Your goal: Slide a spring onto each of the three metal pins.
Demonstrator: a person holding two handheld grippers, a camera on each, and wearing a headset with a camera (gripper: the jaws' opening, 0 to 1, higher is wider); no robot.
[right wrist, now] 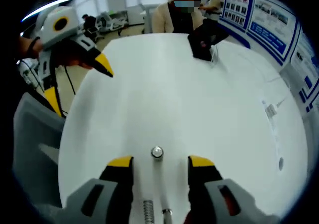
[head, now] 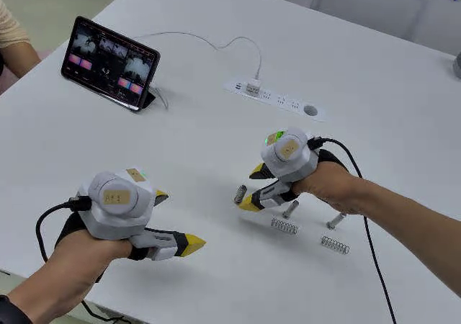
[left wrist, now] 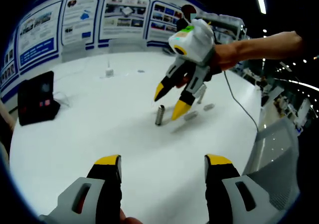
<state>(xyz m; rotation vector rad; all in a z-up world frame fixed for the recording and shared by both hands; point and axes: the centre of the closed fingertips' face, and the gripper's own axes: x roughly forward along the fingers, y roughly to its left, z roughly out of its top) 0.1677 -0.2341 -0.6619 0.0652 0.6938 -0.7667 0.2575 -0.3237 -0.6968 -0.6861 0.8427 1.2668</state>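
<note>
A metal pin wearing a spring (head: pixel 240 194) stands on the white table (head: pixel 216 137), just off the tips of my right gripper (head: pixel 252 187), which is open. In the right gripper view its round head (right wrist: pixel 157 153) sits between the tips of my right gripper (right wrist: pixel 159 162), touching neither. Two bare pins (head: pixel 290 209) (head: pixel 336 220) and two loose springs (head: pixel 284 226) (head: pixel 334 245) lie under my right hand. My left gripper (head: pixel 178 219) hovers open and holds nothing at the near left, as in its own view (left wrist: pixel 162 160), facing the sprung pin (left wrist: pixel 159 115).
A tablet (head: pixel 108 61) on a stand sits at the far left, and a cable runs from it to a power strip (head: pixel 274 93) set in the table. A person's arm (head: pixel 14 47) rests at the left edge. Gripper cables trail off the near edge.
</note>
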